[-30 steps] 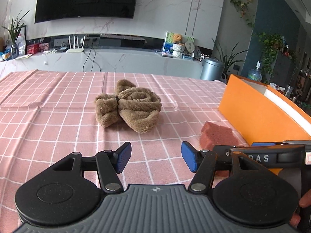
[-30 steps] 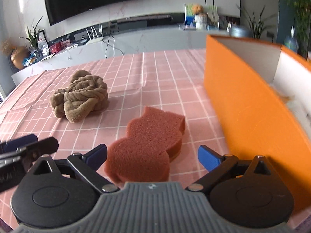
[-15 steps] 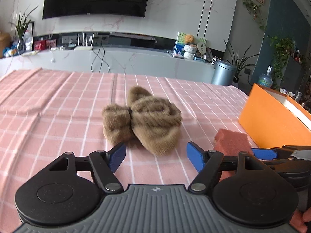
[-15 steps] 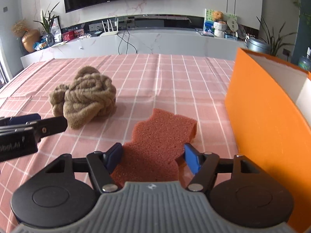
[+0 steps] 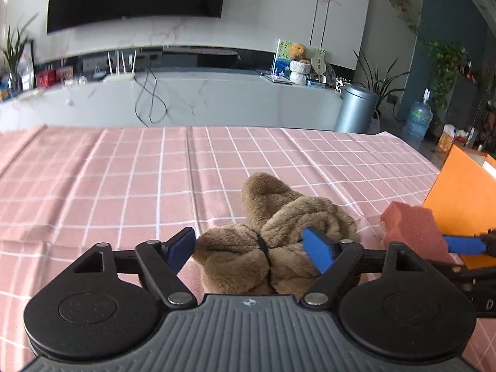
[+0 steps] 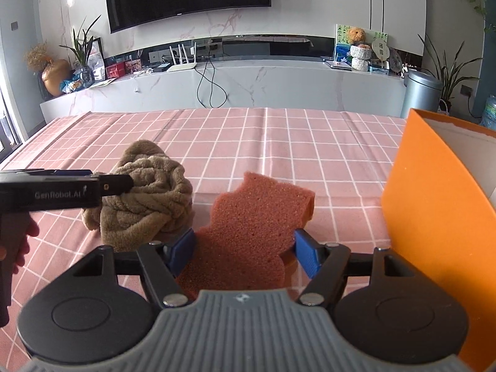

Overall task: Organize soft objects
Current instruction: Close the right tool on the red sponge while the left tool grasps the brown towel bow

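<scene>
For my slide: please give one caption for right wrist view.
Right gripper grips red sponge beside brown towel.

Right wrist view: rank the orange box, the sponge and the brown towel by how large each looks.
1. orange box, though cut off by the frame edge.
2. sponge and brown towel look about alike; the sponge sits nearer the camera, so no firm ranking.

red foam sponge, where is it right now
The red foam sponge lies between the right gripper's fingers, with brown towel bundle left and orange box right.
</scene>
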